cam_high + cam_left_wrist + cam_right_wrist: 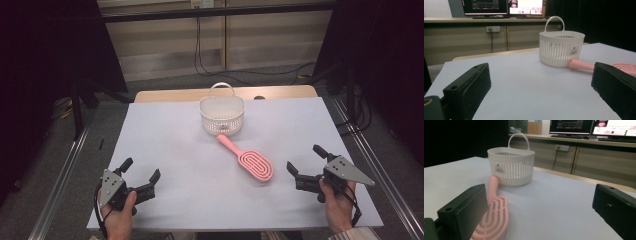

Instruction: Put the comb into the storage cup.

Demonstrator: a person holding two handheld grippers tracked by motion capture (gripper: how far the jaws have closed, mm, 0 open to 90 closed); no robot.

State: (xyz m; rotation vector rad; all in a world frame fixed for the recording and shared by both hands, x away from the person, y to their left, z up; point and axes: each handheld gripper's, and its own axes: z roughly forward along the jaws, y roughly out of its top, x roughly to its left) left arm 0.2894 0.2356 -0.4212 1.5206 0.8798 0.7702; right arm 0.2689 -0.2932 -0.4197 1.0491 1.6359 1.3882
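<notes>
status: nothing started yet imo. pink hairbrush (248, 158) lies flat on the table (170, 150), mid-right, handle end pointing up-left at the white basket (222, 114). from the left claw view the handle tip (581, 65) looks touching or just short of the basket wall (560, 48), can't tell which. basket upright, handle loop up, sits toward the far edge of the table, looks empty through the slats but inside not fully visible.

left claw (141, 174): jaws wide apart, holding nothing, near the front-left of the table, well apart from the brush. right claw (305, 161): jaws wide apart too, empty, front-right, near the brush head but not touching. in the right claw view the brush head (494, 220) sits just beside its one jaw, not between them.

likely job = brush into basket. done: none of it. left: right claw closes in on brush, grabs, lifts, drops it in basket. right claw is the obvious pick, it's nearer.
</notes>
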